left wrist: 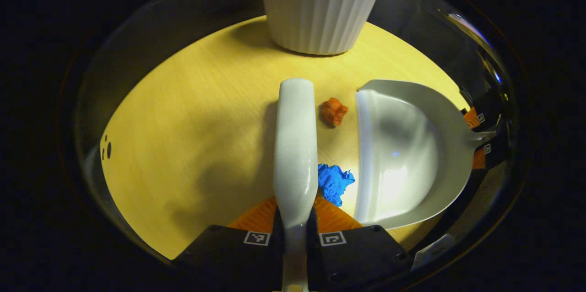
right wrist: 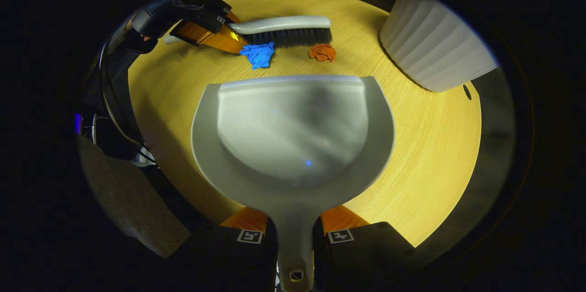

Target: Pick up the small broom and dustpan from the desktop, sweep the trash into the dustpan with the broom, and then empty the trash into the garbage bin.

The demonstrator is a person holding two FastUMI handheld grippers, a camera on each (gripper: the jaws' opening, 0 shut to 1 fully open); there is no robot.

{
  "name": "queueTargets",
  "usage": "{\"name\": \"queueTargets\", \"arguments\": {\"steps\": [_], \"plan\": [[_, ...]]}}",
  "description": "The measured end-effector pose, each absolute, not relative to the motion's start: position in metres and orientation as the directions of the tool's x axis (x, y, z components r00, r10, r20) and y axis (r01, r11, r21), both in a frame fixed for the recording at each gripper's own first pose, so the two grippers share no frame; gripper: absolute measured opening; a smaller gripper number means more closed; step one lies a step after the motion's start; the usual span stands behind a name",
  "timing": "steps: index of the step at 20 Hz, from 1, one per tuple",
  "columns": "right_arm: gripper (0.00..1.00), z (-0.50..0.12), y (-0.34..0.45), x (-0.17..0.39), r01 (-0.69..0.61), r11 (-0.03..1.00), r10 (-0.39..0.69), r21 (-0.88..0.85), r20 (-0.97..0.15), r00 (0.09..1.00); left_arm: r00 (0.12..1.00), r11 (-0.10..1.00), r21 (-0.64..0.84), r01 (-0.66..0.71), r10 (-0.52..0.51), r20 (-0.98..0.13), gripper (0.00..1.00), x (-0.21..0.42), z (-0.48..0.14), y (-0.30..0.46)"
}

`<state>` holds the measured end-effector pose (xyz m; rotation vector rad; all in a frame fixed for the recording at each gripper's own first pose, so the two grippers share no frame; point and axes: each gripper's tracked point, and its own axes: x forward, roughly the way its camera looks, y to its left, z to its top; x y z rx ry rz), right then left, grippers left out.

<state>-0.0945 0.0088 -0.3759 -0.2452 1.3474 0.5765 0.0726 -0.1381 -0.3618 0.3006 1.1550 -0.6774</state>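
left gripper (left wrist: 295, 232) has both fingers closed tight on the broom (left wrist: 295, 145) handle; broom lies low over the desktop (left wrist: 183, 136), bristles down on the side facing the pan. right gripper (right wrist: 295, 237) is clamped on the dustpan (right wrist: 293, 145) handle, pan flat on the wood, its straight lip turned toward the broom.

trash: blue scrap (left wrist: 334, 184) sits just beside the bristles, near the gripper end of the broom. orange scrap (left wrist: 334, 111) sits near the broom's far end. both lie in the strip between broom and pan lip, neither in the pan yet. white ribbed garbage bin (left wrist: 320, 6) stands on the desktop beyond the broom tip.

risks, as i judge them:
- the two scraps are well apart along the bristle line; a skewed stroke could catch one and push the other past a corner of the lip.
- crumpled scraps are light; a quick flick could send them over the pan's back wall or off the table.
- if the lip lifts off the wood, scraps slide underneath.
- the blue scrap is close to the left gripper's orange fingers and could snag there instead of on the bristles.

room: gap to the pan is short, so a short stroke does. open wood lies behind the broom. the table edge runs near the pan's handle side. bin is near; the broom tip could knock it.
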Motion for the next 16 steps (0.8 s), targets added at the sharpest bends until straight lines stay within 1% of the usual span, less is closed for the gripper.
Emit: {"name": "queueTargets", "arguments": {"steps": [1, 2, 3, 6, 7, 9, 11, 12, 13, 14, 15, 16], "plan": [[0.36, -0.377, 0.010, -0.091, -0.525, 0.836, 0.252, 0.158, -0.961, 0.112, 0.215, 0.750, -0.142, 0.646, -0.358, -0.909, 0.25, 0.068, -0.360, -0.145], [0.33, -0.381, 0.009, -0.091, -0.528, 0.834, 0.256, 0.159, -0.960, 0.114, 0.198, 0.734, -0.161, 0.660, -0.377, -0.905, 0.25, 0.062, -0.360, -0.153], [0.36, -0.383, 0.007, -0.090, -0.533, 0.831, 0.260, 0.160, -0.959, 0.117, 0.180, 0.717, -0.180, 0.673, -0.395, -0.901, 0.24, 0.057, -0.358, -0.160], [0.37, -0.387, 0.009, -0.085, -0.535, 0.830, 0.272, 0.162, -0.953, 0.134, 0.114, 0.678, -0.263, 0.687, -0.458, -0.882, 0.23, 0.044, -0.352, -0.175], [0.37, -0.388, 0.011, -0.084, -0.533, 0.831, 0.277, 0.162, -0.950, 0.142, 0.090, 0.666, -0.301, 0.683, -0.485, -0.870, 0.25, 0.036, -0.348, -0.183], [0.36, -0.389, 0.011, -0.085, -0.527, 0.835, 0.288, 0.159, -0.942, 0.172, 0.072, 0.665, -0.334, 0.668, -0.505, -0.860, 0.25, 0.030, -0.345, -0.186], [0.36, -0.391, 0.012, -0.085, -0.508, 0.847, 0.296, 0.158, -0.933, 0.204, 0.086, 0.681, -0.354, 0.641, -0.522, -0.849, 0.25, 0.025, -0.338, -0.190], [0.40, -0.395, 0.013, -0.086, -0.494, 0.854, 0.301, 0.160, -0.928, 0.220, 0.104, 0.690, -0.353, 0.631, -0.526, -0.844, 0.25, 0.025, -0.333, -0.190], [0.33, -0.396, 0.015, -0.086, -0.478, 0.863, 0.303, 0.163, -0.924, 0.232, 0.134, 0.707, -0.340, 0.621, -0.522, -0.842, 0.25, 0.026, -0.329, -0.186], [0.36, -0.398, 0.016, -0.090, -0.460, 0.873, 0.300, 0.162, -0.923, 0.243, 0.172, 0.729, -0.322, 0.604, -0.513, -0.841, 0.25, 0.027, -0.325, -0.182], [0.36, -0.397, 0.016, -0.090, -0.444, 0.882, 0.293, 0.161, -0.923, 0.248, 0.219, 0.760, -0.296, 0.579, -0.495, -0.841, 0.25, 0.030, -0.319, -0.175], [0.40, -0.396, 0.014, -0.092, -0.429, 0.890, 0.283, 0.154, -0.924, 0.256, 0.269, 0.793, -0.269, 0.547, -0.471, -0.840, 0.25, 0.034, -0.313, -0.164]]}}
